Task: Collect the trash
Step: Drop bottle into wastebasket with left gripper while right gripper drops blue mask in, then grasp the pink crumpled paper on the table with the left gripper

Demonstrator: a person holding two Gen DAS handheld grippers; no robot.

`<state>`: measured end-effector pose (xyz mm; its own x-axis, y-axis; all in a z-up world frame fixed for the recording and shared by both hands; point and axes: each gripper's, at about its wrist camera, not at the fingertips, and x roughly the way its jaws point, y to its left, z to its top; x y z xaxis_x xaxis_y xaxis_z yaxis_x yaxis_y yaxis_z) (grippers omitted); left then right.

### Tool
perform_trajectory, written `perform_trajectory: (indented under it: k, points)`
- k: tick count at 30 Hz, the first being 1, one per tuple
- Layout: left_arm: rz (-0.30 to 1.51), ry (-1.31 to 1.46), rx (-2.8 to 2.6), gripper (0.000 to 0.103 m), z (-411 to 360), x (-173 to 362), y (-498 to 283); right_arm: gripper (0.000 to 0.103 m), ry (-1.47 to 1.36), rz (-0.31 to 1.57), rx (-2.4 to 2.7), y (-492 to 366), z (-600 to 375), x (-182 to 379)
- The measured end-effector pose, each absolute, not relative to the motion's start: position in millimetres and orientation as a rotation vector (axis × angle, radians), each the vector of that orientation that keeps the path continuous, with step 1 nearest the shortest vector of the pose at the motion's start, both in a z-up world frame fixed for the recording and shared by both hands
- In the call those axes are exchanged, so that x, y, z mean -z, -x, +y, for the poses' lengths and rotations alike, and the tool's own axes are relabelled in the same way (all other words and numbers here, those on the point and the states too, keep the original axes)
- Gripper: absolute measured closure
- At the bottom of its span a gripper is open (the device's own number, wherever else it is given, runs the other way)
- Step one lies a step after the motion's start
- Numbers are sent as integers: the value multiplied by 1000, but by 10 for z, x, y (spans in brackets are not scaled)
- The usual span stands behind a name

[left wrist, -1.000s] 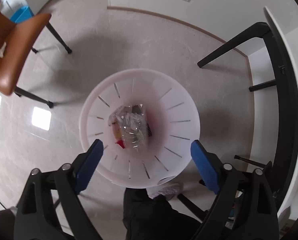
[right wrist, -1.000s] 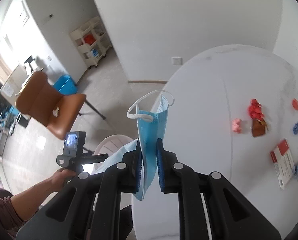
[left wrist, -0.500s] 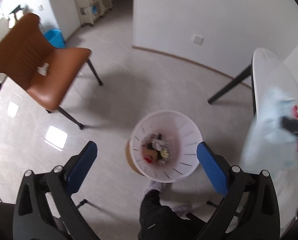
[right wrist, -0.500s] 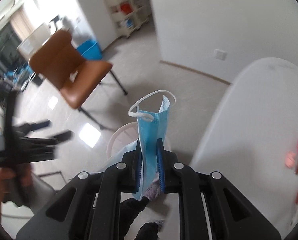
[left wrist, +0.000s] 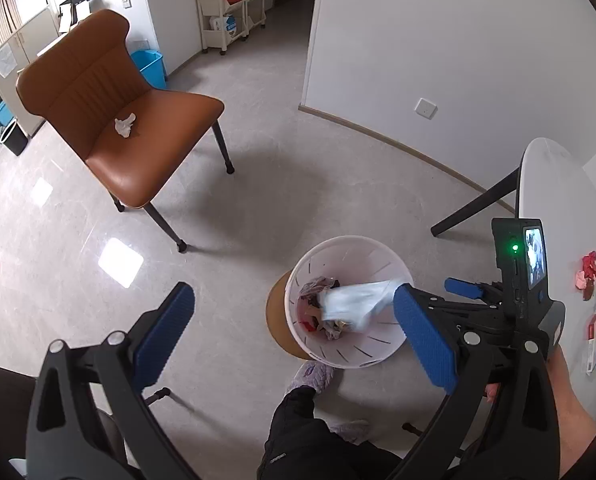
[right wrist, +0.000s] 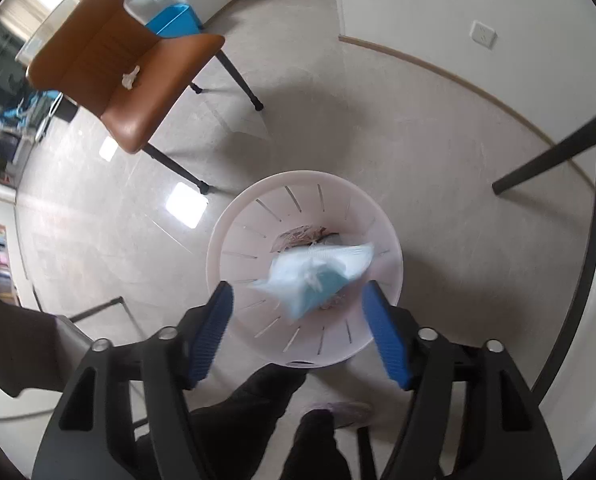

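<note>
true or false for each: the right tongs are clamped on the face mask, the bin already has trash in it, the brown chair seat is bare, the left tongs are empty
1. The right tongs are clamped on the face mask. False: their jaws have just been opening, and the mask is loose over the bin.
2. The bin already has trash in it. True.
3. The brown chair seat is bare. False: a crumpled white tissue lies on it.
4. The left tongs are empty. True: they stand wide open.
</note>
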<state>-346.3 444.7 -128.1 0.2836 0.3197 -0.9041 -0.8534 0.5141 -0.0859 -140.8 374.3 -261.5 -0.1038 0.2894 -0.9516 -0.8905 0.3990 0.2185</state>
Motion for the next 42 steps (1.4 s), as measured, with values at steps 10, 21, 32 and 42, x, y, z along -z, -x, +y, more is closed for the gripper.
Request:
perform_trajectory:
  k: [10,21,32,42]
  points:
    - [989,536,-676,8,4029,1012,2852,2,370,1033,-983,958,2509,1139]
    - [969,332,-388,8,3054,661,1918,2,132,940,-556,544,539,494]
    - [978,222,-233,8,2417,545,1452,2,33,918,-422,490,-100,527]
    - [1012,154,-129,8,2191,698,1019,2,-13,922,-347,397,-393,532]
